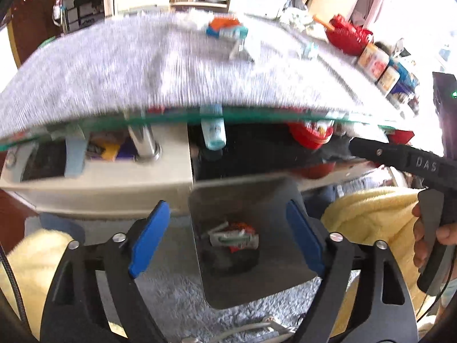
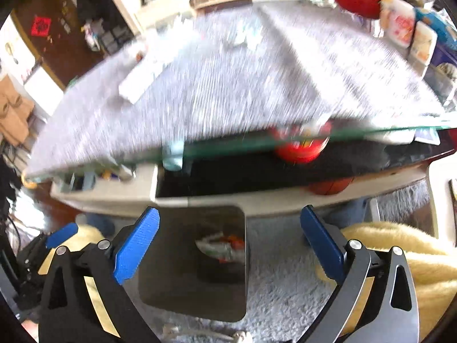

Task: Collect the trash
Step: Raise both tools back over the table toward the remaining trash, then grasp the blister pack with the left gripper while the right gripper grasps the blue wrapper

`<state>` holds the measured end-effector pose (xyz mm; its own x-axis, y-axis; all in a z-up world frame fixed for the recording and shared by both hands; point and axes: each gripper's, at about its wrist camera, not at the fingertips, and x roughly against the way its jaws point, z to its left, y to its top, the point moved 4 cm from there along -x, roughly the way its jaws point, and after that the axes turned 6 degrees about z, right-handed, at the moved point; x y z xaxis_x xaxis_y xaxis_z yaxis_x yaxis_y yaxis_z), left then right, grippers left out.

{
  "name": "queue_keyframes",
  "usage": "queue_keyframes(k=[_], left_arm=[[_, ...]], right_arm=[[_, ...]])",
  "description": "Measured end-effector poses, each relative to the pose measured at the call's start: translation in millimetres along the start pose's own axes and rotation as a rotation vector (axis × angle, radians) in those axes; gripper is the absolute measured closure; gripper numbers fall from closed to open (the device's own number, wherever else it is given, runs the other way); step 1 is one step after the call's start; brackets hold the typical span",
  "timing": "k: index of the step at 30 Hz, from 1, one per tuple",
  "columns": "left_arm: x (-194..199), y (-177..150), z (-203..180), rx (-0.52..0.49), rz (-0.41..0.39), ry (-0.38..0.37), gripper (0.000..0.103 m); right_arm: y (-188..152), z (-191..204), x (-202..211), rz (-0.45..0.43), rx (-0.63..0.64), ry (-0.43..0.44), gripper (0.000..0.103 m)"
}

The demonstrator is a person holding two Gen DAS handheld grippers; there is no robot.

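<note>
A square grey metal bin (image 1: 205, 197) stands on the pale carpet in front of the glass table, with crumpled wrappers (image 1: 232, 237) lying at its bottom. My left gripper (image 1: 228, 237) hangs over the bin, blue pads wide apart and nothing between them. In the right wrist view the same bin (image 2: 171, 271) sits below my right gripper (image 2: 228, 245), which is open and empty; the wrappers (image 2: 225, 247) show inside. More litter, an orange and teal wrapper (image 1: 225, 28), lies on the grey cloth (image 1: 128, 65) at the table's far side.
A glass tabletop edge (image 1: 228, 117) runs across just beyond the bin, with a shelf and red tins (image 1: 311, 134) beneath. Snack jars (image 1: 374, 63) and a red basket (image 1: 348, 34) line the right side. A yellow fleece sleeve (image 1: 371, 214) and a hand on the other gripper's handle (image 1: 434, 228) are at right.
</note>
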<state>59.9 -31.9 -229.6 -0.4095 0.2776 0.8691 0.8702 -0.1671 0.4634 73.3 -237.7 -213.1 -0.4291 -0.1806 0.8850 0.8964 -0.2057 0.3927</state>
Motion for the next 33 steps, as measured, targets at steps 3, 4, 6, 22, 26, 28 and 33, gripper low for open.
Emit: queue_keyframes(k=[3,4,6,22,26,28,33], left_arm=[[14,16,-2,-0.005,-0.034,0.001,0.012],[19,21,-3,-0.008,-0.045,0.002,0.012],[26,33,-6,-0.019,-0.062,0.006,0.01],[7,123,-14,-0.066,-0.122,0.024,0.01],[-15,141,-15,-0.068,-0.101,0.017,0.01],[-28,149,-15,-0.07,-0.085,0.013,0.01],[-55,163,-15,-0.07,-0.051,0.002,0.01]], right_arm=[[19,-3,18,-0.048,0.009,-0.012,0.004],[24,-3,21,-0.058,0.012,-0.017,0.004],[38,-5,28,-0.084,0.018,-0.024,0.004],[128,-9,6,-0.158,0.033,-0.089,0.004],[145,-18,-13,-0.152,0.019,-0.089,0.004],[152,-19,-21,-0.147,0.013,-0.08,0.005],[169,-15,-41,-0.126,0.029,-0.055,0.017]])
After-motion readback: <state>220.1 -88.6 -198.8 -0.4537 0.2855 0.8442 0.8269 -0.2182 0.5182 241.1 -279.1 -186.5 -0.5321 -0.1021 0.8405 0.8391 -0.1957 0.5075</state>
